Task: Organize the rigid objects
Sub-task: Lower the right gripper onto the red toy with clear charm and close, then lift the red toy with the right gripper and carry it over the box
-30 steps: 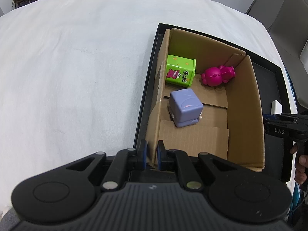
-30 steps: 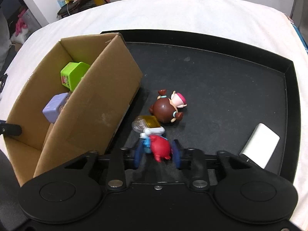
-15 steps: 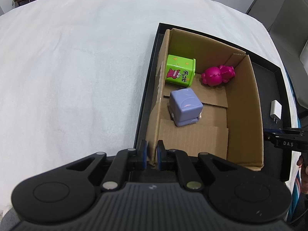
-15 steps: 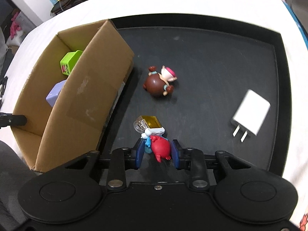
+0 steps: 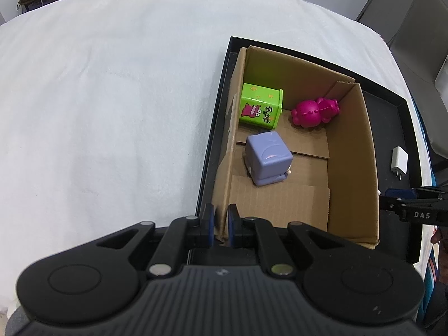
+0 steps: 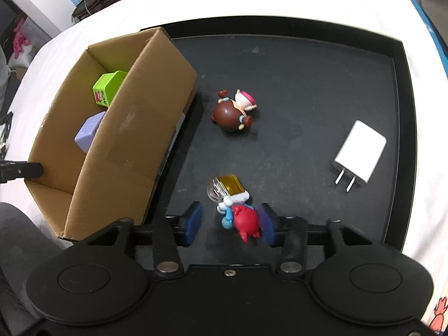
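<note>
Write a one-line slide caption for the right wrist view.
Right gripper, jaws just opening, straddles a red-and-blue figure on the black tray beside the cardboard box.

A matt corrugated cardboard box (image 5: 350,151) holds glossy plastic toys (image 5: 268,159) on a white cloth (image 5: 112,112).

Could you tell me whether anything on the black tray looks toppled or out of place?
Yes: the brown-haired doll figure lies on its side on the black tray, and the white plug charger lies flat, both outside the cardboard box.
</note>
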Tool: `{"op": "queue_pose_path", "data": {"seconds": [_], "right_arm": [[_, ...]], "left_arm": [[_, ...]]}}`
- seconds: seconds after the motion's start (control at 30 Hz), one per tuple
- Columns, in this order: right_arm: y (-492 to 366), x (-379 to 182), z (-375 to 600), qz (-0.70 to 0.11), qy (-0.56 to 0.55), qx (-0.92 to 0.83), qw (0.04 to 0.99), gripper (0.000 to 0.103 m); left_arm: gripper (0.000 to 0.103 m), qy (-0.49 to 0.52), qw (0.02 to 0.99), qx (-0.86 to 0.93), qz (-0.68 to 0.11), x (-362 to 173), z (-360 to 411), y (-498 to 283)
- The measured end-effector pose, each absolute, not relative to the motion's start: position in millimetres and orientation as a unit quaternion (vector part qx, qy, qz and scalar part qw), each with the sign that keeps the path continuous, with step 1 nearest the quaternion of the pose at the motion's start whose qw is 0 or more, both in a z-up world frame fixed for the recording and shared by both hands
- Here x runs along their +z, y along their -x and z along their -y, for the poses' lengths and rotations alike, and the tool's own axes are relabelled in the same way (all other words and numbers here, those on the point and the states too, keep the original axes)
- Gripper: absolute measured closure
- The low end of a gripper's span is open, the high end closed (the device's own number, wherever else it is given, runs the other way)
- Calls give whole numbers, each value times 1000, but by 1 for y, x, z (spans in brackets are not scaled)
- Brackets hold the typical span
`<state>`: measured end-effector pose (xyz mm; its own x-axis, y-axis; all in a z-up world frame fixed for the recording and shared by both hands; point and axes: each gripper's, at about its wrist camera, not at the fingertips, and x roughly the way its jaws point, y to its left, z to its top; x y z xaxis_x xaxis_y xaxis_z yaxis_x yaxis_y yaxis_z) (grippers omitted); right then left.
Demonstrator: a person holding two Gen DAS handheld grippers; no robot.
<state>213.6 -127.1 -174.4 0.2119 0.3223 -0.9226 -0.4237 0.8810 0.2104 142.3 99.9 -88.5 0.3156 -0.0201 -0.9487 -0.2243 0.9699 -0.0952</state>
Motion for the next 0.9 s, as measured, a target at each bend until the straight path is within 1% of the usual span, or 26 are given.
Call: {"op": "queue_pose_path", "data": {"seconds": [0.33,0.37,0.4,0.43,0.6,0.9], "right_arm": [[-210,-185,100,-561,122,230,786,53],[-209,-188,98,-559,130,232,785,56],[-207,-190,96,-559,141,235,782,73],[-207,-193,94,-559,153,233,781,74],[-206,-183,98,-551,149,231,788,74],[-208,-140,116,-527,82,245,809,74]], "left_arm": [[95,108,806,59,-579,-85,-102,-142],[95,110,806,60,-579,-85,-103,-142],[95,112,805,61,-579,-85,-103,-142],[95,111,805,62,-579,-85,-102,-143],[95,107,806,61,-579,-87,-101,-143],[95,107,809,62,-575,-87,-101,-146]]}}
